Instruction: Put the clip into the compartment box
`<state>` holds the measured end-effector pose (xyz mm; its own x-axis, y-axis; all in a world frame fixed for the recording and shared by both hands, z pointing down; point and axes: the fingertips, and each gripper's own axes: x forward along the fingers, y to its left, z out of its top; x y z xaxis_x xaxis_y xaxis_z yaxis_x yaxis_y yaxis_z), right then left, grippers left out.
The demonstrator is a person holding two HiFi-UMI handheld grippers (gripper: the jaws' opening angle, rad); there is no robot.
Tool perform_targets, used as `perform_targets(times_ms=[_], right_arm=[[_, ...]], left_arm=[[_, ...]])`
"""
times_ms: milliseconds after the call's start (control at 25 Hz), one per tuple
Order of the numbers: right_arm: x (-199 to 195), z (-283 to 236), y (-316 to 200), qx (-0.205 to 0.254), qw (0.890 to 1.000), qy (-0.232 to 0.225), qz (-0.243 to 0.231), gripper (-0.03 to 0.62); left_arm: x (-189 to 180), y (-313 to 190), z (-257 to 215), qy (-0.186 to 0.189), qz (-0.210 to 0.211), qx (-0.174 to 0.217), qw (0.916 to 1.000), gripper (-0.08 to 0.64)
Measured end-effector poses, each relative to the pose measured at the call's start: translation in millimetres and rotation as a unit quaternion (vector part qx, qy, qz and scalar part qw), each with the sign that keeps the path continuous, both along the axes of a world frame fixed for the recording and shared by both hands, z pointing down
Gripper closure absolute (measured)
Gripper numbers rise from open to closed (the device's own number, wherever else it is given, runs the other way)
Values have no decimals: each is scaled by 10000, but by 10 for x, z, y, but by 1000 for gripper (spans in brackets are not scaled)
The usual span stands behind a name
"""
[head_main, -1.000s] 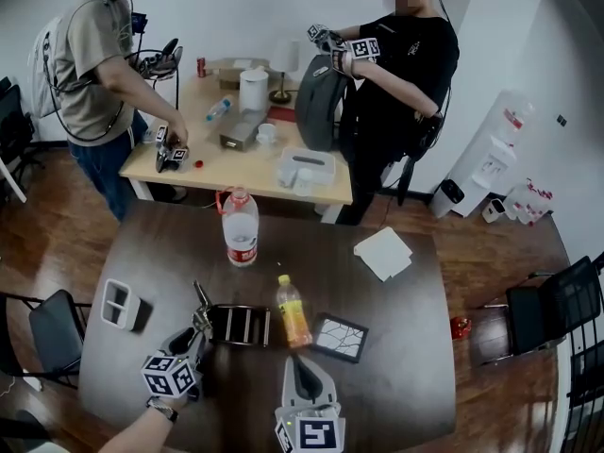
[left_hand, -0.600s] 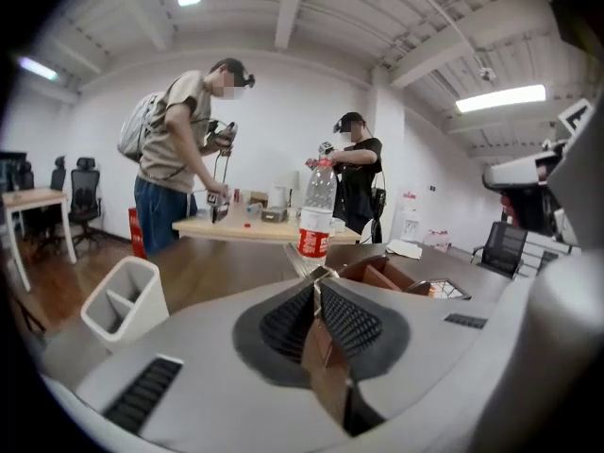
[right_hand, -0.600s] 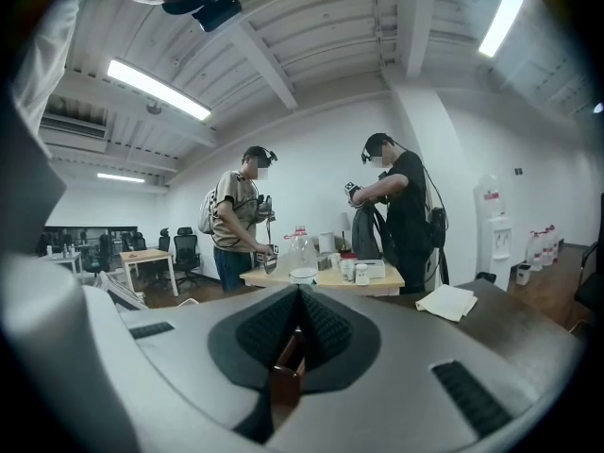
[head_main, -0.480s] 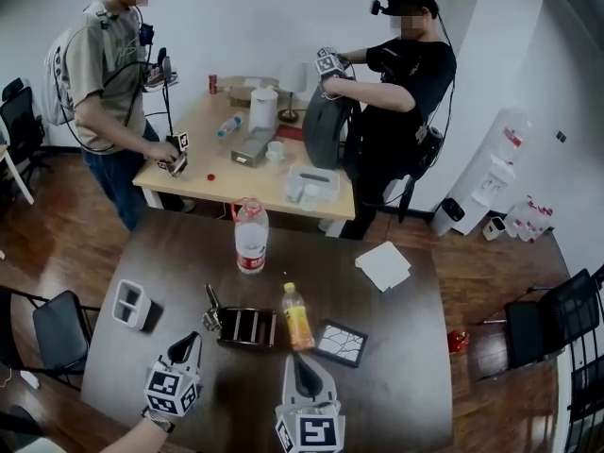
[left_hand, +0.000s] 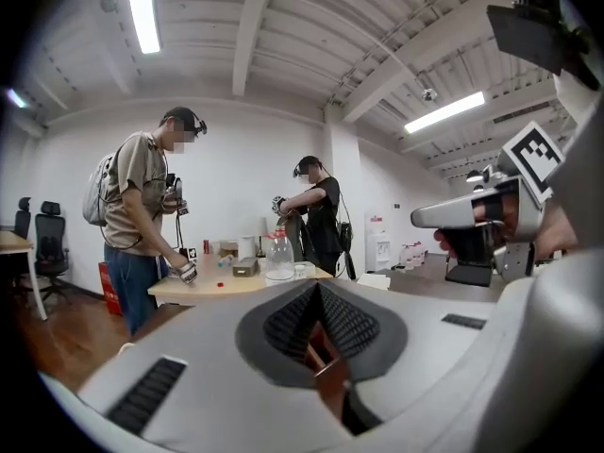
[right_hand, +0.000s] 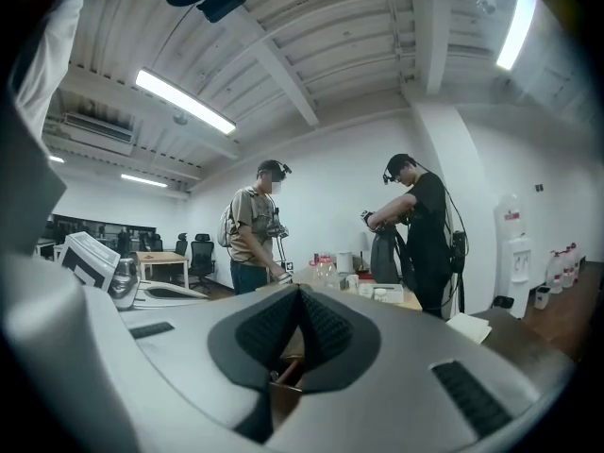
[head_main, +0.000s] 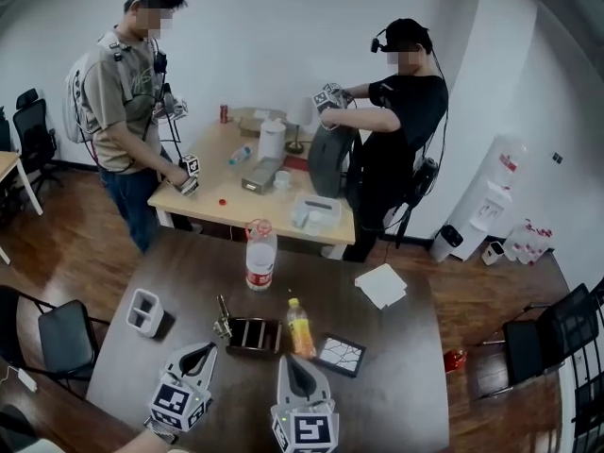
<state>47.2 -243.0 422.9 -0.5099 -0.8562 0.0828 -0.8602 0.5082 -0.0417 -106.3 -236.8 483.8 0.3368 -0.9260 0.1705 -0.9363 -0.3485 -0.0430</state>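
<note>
The dark compartment box lies on the dark table, near its middle. A clip with a metal handle rests at the box's left end; I cannot tell if it is inside a compartment. My left gripper hangs just short of the clip, below and left of it, its jaws closing with nothing between them. My right gripper is shut and empty, a little nearer to me than the box, below the yellow bottle.
A yellow drink bottle stands right of the box, a framed tile beyond it. A water bottle, a white two-slot holder and white paper also sit on the table. Two people work at a wooden table behind.
My left gripper drew back from the clip at the box's left end, leaving it there, and its jaws narrowed. The head view tilted up. The right gripper stayed put.
</note>
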Motion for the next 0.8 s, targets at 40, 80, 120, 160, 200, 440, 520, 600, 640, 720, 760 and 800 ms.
perform_targets(times_ms=[40,80,120,160,200,440,520,600,640,720,760,800], right_arm=[[-32,-50,30,-26,10000,-9,-51,595],[-55,-95,55,-10,10000,-16,-85,595],[-76,-135,77,30,9999,-28,-107,595],[-97,-167,99,76,9999,-38,-123,595],[-119,-192,120,112,9998,-37,-141,595],[-266,-285,218,239,9993,-10,-283,595],[-293,-294,243,236,9993,-9,-286,595],[-310,-294,263,231,9994,-21,-272,595],[-316,-293,272,231,9994,-29,-259,595],[-336,-281,294,232,9995,-35,-219,595],[-351,-274,308,237,9995,-23,-201,595],[-369,-269,325,243,9995,-3,-189,595]], left_arm=[[22,19,-62,-10,24,80,10000,545],[42,37,-124,-21,53,177,9998,545],[60,57,-187,-30,83,280,9996,545],[75,76,-256,-39,110,371,9992,545],[85,95,-329,-42,129,446,9989,545],[69,160,-512,27,166,627,9979,545],[54,188,-525,37,171,635,9978,545],[43,215,-528,37,184,631,9978,545],[40,229,-529,27,197,627,9978,545],[31,257,-531,-6,239,626,9978,545],[23,272,-530,-16,265,641,9976,545],[14,289,-529,-20,293,667,9973,545]])
